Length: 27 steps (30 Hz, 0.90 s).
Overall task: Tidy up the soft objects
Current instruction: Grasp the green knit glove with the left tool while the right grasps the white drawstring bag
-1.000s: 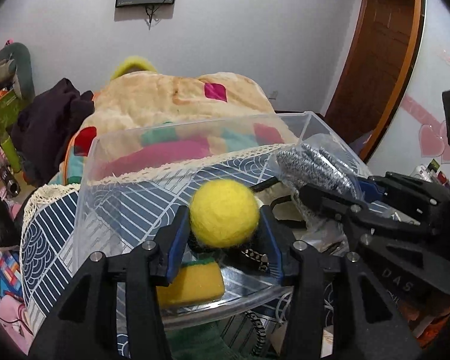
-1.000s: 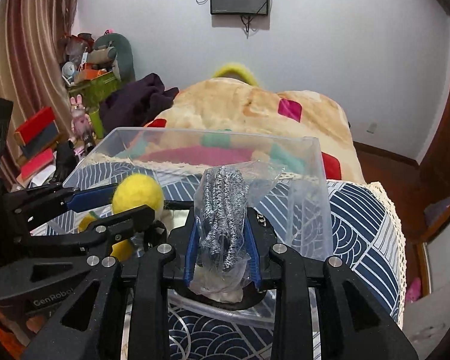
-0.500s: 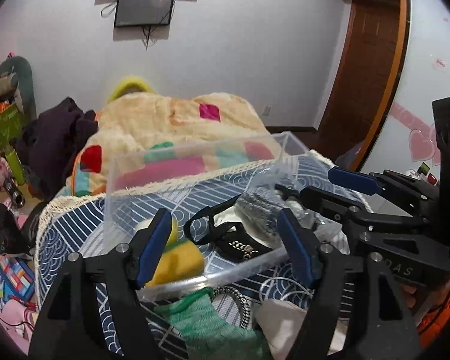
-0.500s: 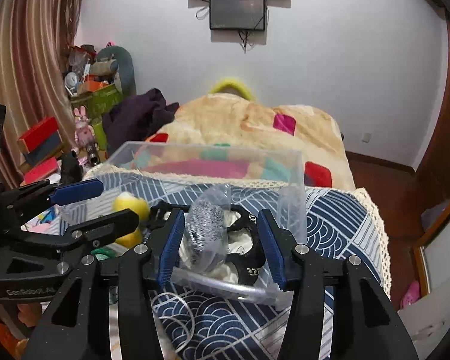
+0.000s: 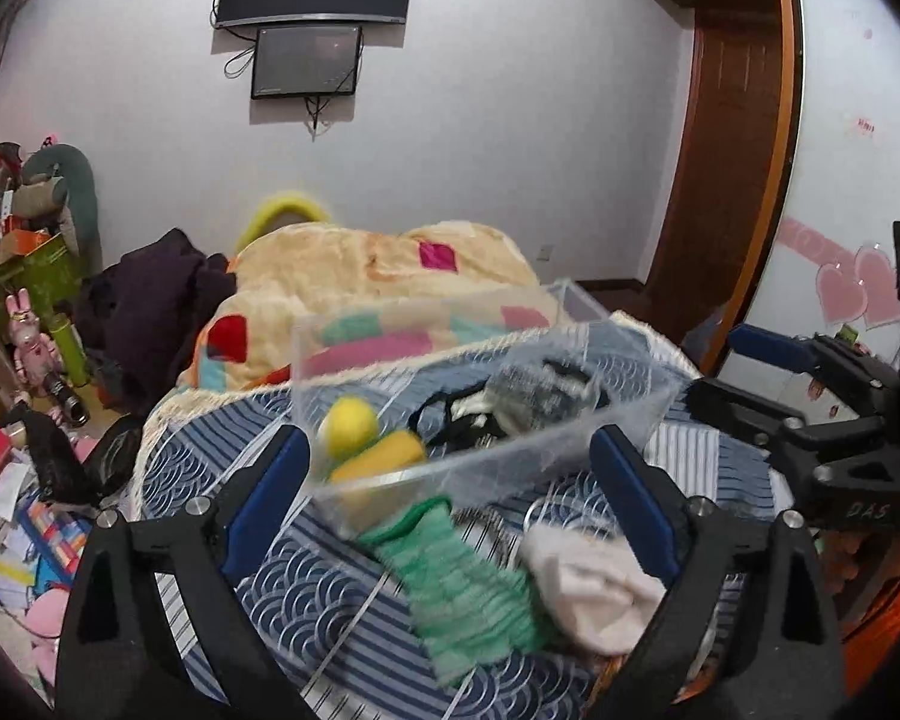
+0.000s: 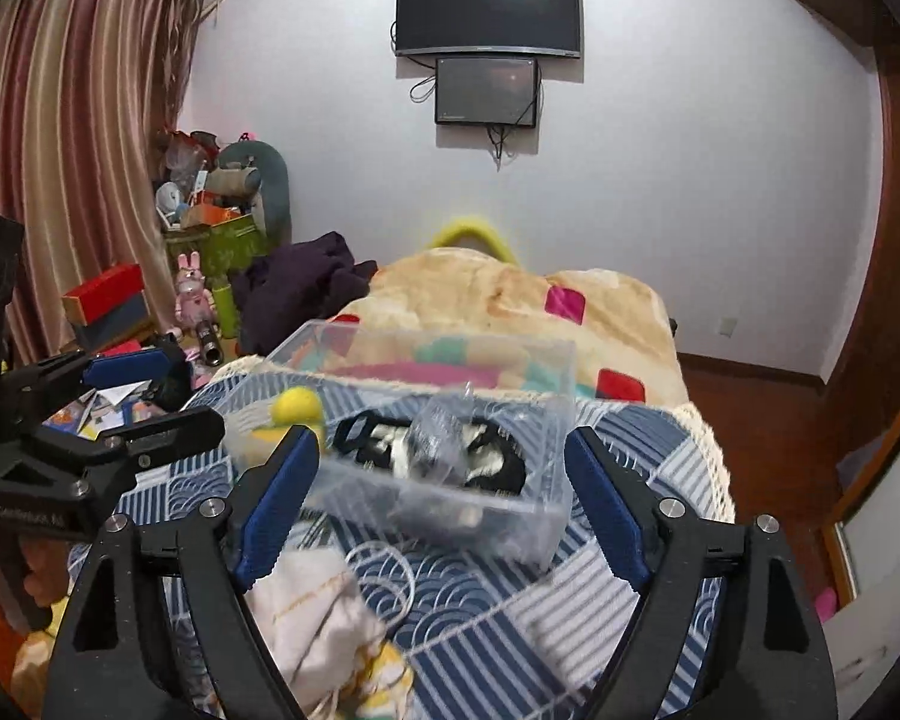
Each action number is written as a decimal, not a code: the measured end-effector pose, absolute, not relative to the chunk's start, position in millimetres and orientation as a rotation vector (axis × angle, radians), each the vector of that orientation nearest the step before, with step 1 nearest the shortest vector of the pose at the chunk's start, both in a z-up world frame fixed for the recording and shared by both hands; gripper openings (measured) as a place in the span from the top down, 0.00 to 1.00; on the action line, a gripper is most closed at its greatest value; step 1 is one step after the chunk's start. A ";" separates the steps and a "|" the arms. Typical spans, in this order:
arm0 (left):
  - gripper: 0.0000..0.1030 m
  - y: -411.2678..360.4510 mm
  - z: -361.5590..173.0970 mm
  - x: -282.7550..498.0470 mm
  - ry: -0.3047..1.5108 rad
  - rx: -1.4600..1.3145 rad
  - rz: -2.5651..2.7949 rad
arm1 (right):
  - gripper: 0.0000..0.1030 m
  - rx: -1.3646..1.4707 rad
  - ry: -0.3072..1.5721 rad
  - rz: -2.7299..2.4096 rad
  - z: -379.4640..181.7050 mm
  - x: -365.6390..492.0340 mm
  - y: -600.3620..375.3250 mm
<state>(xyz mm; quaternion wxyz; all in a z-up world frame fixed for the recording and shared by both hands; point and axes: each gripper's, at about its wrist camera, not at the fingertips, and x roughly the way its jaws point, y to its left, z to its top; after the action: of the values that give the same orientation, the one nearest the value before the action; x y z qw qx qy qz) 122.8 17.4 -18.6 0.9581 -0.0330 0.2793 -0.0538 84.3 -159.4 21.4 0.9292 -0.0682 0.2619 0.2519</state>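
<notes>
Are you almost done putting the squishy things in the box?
Partly. The yellow ball, the sponge and the bagged scrubber sit in the clear box. The left gripper and right gripper are open, holding nothing. The green cloth and white cloth wait outside.

A blue patterned cloth (image 5: 306, 576) carries a clear bin (image 5: 510, 450), green sock (image 5: 468, 588) and white sock (image 5: 594, 588).
</notes>
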 end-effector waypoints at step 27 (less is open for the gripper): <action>0.28 0.5 -120.4 125.6 0.781 -0.118 -0.113 | 0.71 -0.064 0.789 0.676 -55.4 70.6 -147.7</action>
<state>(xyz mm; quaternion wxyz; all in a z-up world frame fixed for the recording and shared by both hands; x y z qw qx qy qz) 125.6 0.5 -120.4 0.9215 -0.0573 0.3802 -0.0552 70.6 -147.7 -55.4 0.8676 -0.0306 0.3771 0.3227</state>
